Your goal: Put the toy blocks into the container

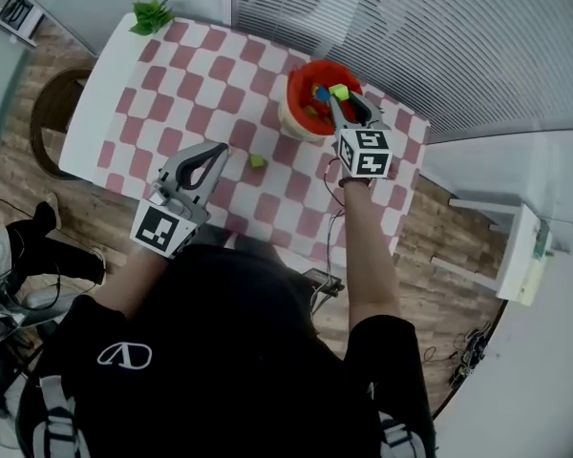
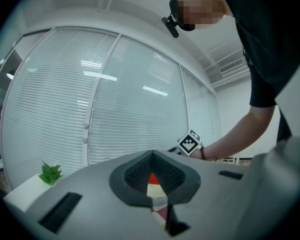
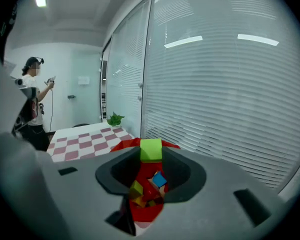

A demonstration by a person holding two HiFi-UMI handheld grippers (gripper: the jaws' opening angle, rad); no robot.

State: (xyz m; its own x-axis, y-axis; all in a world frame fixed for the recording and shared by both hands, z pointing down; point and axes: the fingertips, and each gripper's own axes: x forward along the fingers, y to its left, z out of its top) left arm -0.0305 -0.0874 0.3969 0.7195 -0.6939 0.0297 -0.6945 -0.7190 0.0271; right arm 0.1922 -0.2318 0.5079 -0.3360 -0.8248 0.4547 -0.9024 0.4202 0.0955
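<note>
right gripper holds green block over red container.

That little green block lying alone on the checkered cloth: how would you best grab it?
Probably by two opposite flat sides of the loose green block, coming down from the side of the left gripper: it lies low on the cloth with nothing touching it.

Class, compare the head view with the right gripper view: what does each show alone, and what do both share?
Head view only: the left gripper and a loose green block on the checked tablecloth. Right gripper view only: another person standing in the background. Both: the red container, the plant, and the held green block in the right gripper.
</note>
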